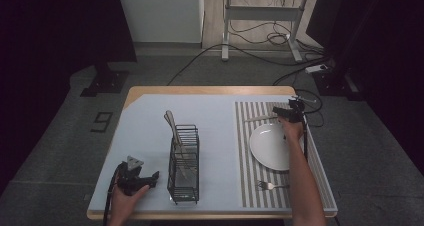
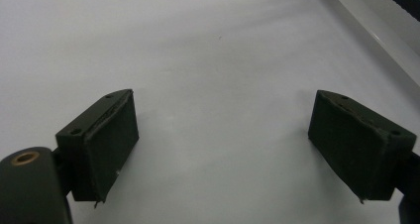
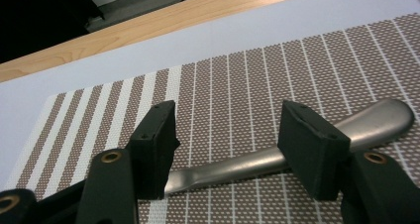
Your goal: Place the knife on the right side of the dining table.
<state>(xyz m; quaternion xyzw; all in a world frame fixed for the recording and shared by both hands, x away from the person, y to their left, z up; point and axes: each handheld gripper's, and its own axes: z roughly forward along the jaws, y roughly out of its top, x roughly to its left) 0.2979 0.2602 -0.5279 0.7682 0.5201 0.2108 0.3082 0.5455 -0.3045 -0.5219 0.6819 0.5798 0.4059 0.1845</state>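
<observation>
My right gripper [image 1: 286,114] hovers at the far end of the striped placemat [image 1: 247,136], just beyond the white plate [image 1: 270,146]. Its jaws are open [image 3: 230,130]. A metal utensil handle [image 3: 247,164] lies flat on the placemat [image 3: 247,80] beneath them, running from one jaw to the other, and the pads do not press on it. From above, that utensil [image 1: 260,118] points left. At the table's near left corner my left gripper [image 1: 150,179] rests low over the pale blue mat [image 1: 145,121], its jaws wide open [image 2: 223,130] with nothing between them.
A black wire caddy [image 1: 184,166] stands mid-table with pale-handled utensils [image 1: 172,126] leaning out of it. A fork [image 1: 270,186] lies on the placemat's near end. The right forearm reaches across the plate's right side. The wooden table edge [image 1: 200,90] runs along the far side.
</observation>
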